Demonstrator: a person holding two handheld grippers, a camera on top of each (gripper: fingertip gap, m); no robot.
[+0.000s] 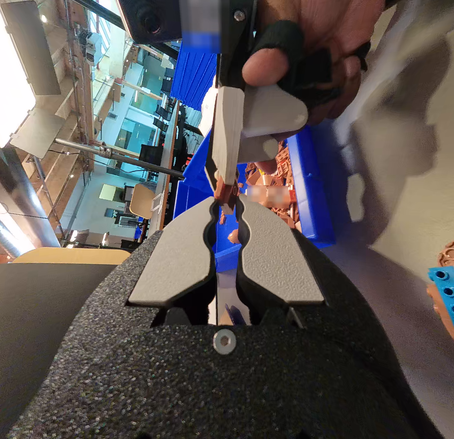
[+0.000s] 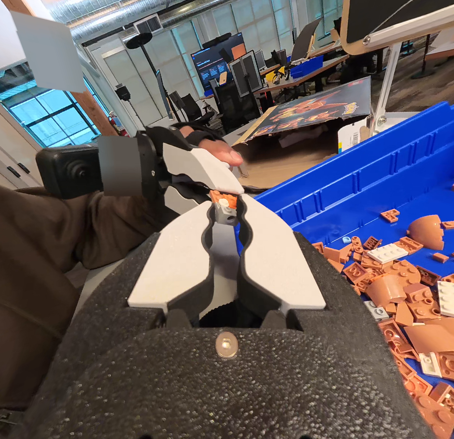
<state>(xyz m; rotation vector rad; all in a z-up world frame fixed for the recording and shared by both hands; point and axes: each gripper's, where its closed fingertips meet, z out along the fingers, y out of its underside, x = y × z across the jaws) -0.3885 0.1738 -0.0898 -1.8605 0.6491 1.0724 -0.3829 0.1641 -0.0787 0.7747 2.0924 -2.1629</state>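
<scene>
We saw the left gripper (image 1: 226, 201) and right gripper (image 2: 224, 203) meet tip to tip, jaws of both clenched on one small assembly of orange and grey plastic bricks (image 2: 225, 209), held in the air just beside the blue plastic bin (image 2: 368, 181) of loose reddish-brown bricks (image 2: 393, 275).

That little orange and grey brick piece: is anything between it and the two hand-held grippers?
Nothing visible is. The right hand-held gripper already pinches the small orange and grey brick assembly at its fingertips, and the left hand-held gripper meets the same piece from the other side. The blue bin of loose bricks lies off to the side.
</scene>
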